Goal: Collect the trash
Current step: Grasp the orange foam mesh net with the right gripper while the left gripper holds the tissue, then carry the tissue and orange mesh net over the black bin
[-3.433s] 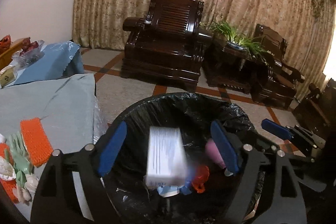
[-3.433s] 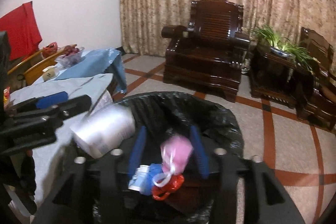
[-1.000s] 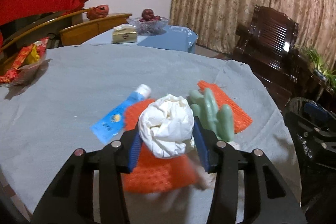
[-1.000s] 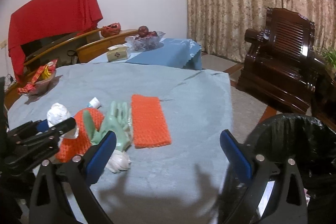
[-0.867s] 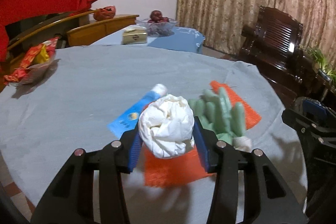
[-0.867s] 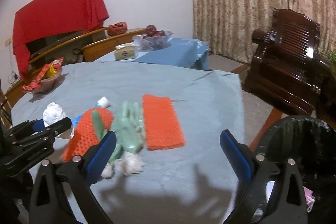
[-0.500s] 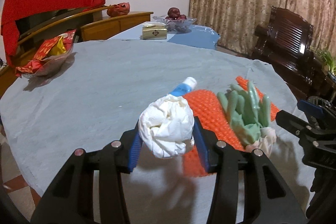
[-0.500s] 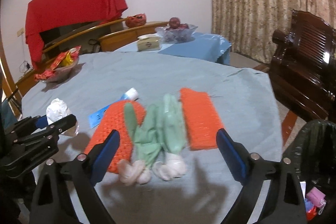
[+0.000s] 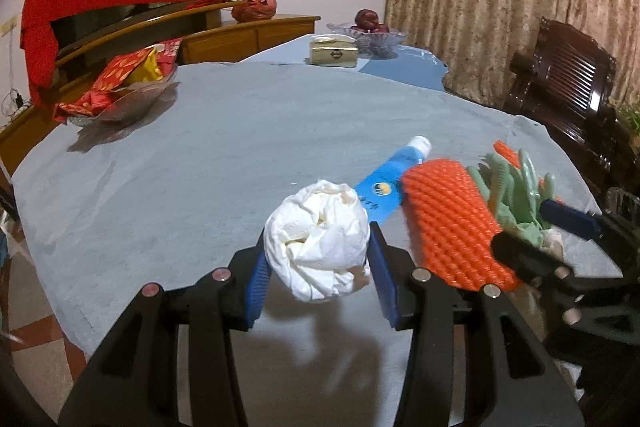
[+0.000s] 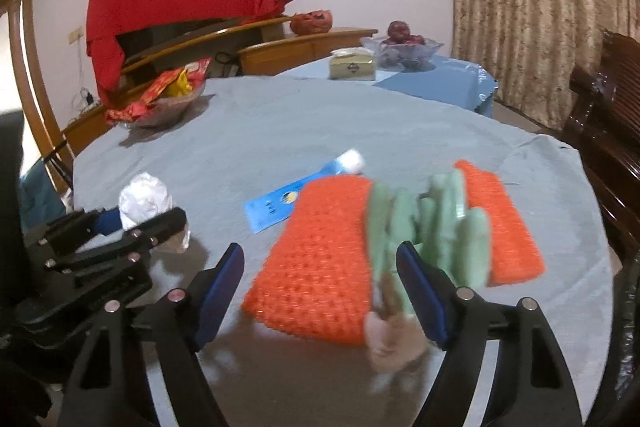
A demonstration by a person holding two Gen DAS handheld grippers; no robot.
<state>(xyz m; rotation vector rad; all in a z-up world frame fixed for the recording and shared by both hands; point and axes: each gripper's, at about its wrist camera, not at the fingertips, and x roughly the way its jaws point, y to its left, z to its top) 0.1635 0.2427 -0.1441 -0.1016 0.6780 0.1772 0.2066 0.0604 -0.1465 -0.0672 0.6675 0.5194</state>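
1. While pinched between the blue pads of the left tool (image 9: 318,277), the crumpled white tissue ball (image 9: 318,245) hangs above the grey-clothed round counter (image 9: 200,167).
2. Right tool (image 10: 320,295): jaws spread and closing, nothing gripped, over the orange knitted cloth (image 10: 320,263) and pale green rubber gloves (image 10: 436,227).
3. Blue tube with white cap (image 10: 296,193) lies flat, partly under the orange cloth.
4. Second orange knitted cloth (image 10: 504,223) lies just past the gloves.
5. Black bin bag (image 10: 628,339) at the right edge.

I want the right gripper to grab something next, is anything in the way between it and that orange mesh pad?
Nothing visible. The right gripper, jaws closing, already has the orange pad between them; green gloves overlap its right edge.
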